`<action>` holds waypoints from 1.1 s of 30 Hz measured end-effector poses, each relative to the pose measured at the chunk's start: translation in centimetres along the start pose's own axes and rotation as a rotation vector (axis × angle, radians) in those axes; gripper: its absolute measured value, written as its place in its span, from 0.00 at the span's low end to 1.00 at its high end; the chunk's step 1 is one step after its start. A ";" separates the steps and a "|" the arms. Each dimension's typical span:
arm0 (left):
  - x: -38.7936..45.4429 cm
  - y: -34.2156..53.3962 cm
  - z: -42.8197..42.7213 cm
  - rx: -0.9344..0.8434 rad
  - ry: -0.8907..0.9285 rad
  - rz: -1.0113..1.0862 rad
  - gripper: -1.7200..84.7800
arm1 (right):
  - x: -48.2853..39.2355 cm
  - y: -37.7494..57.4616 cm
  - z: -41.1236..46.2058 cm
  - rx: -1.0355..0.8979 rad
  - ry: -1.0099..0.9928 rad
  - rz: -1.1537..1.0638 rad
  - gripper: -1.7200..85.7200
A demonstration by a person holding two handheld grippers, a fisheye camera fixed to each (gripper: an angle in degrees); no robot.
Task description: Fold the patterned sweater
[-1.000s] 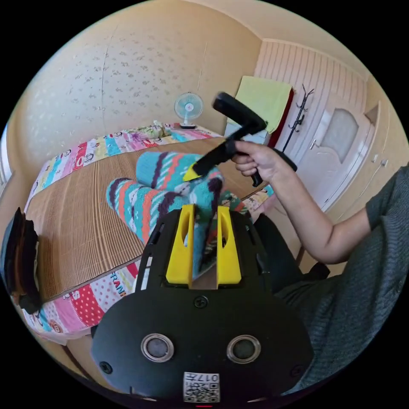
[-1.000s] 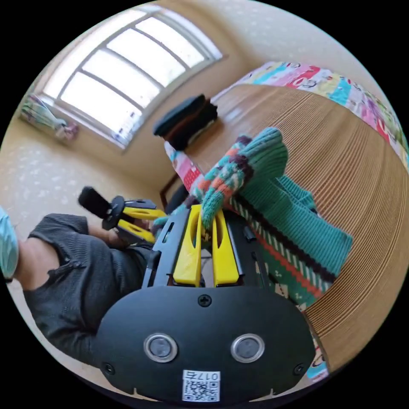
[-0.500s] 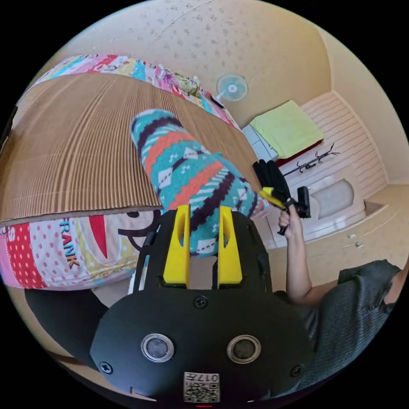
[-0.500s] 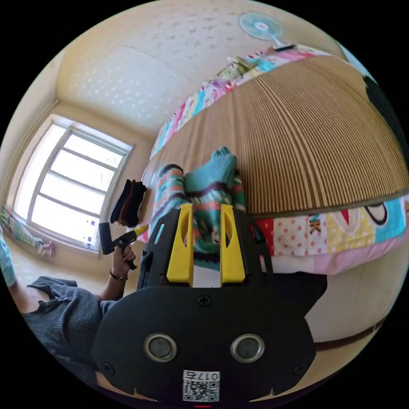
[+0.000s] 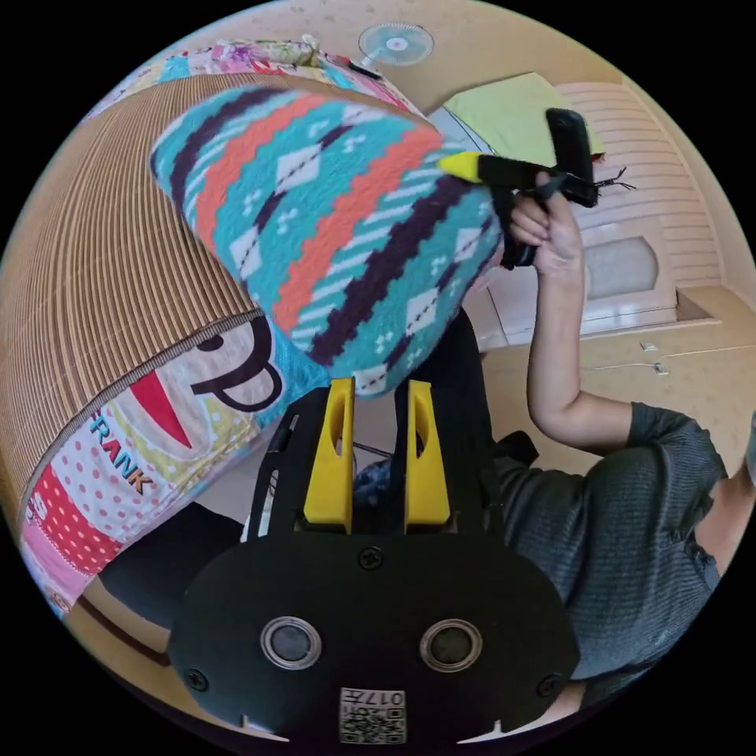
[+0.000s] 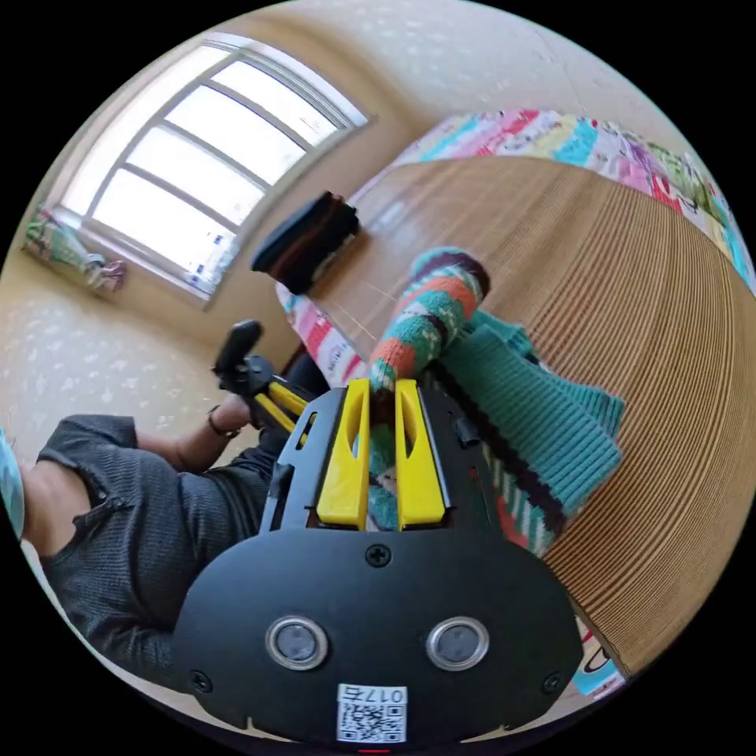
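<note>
While clamped tight in right fingers (image 6: 346, 457), merely touched part-open left fingers' (image 5: 331, 449) tips, hold there unclear; might have dropped patterned sweater (image 5: 331, 228) onto bed (image 5: 102, 260) through loose pinch.

Room: pale yellow walls (image 6: 488, 47) with faint speckled pattern; large multi-pane window (image 6: 197, 165) admits bright daylight, with small colourful items on its sill. Bed covered by ribbed brown mat (image 6: 630, 315) over colourful patchwork sheet (image 5: 118, 465); dark folded stack (image 6: 303, 240) sits at the mat's edge near the window. Far side: small fan (image 5: 395, 43) by the wall, yellow-green cloth (image 5: 512, 118) draped over furniture, white panelled door (image 5: 630, 268), coat hook beside it.
</note>
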State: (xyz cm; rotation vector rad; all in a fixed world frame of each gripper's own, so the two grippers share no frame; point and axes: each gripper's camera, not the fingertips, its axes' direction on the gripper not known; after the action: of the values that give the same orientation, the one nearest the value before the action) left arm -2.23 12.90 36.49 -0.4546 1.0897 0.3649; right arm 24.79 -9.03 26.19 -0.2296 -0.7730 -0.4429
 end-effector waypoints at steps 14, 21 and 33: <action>-2.7 -2.6 -2.2 -0.051 -0.020 -0.117 0.20 | 9.9 29.9 -3.5 0.266 0.161 0.721 0.07; -4.7 -5.3 -1.8 0.292 0.169 -0.222 0.30 | 13.5 33.1 -7.2 0.534 -0.021 0.682 0.26; -7.7 -6.5 0.7 0.210 0.450 -0.117 0.27 | 16.3 35.3 -1.3 0.534 -0.305 0.782 0.23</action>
State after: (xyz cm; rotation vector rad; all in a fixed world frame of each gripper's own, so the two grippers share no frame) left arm -1.71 7.26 44.88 -0.4203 1.5134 0.0393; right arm 52.26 16.85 35.59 -0.0828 -0.9977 0.5490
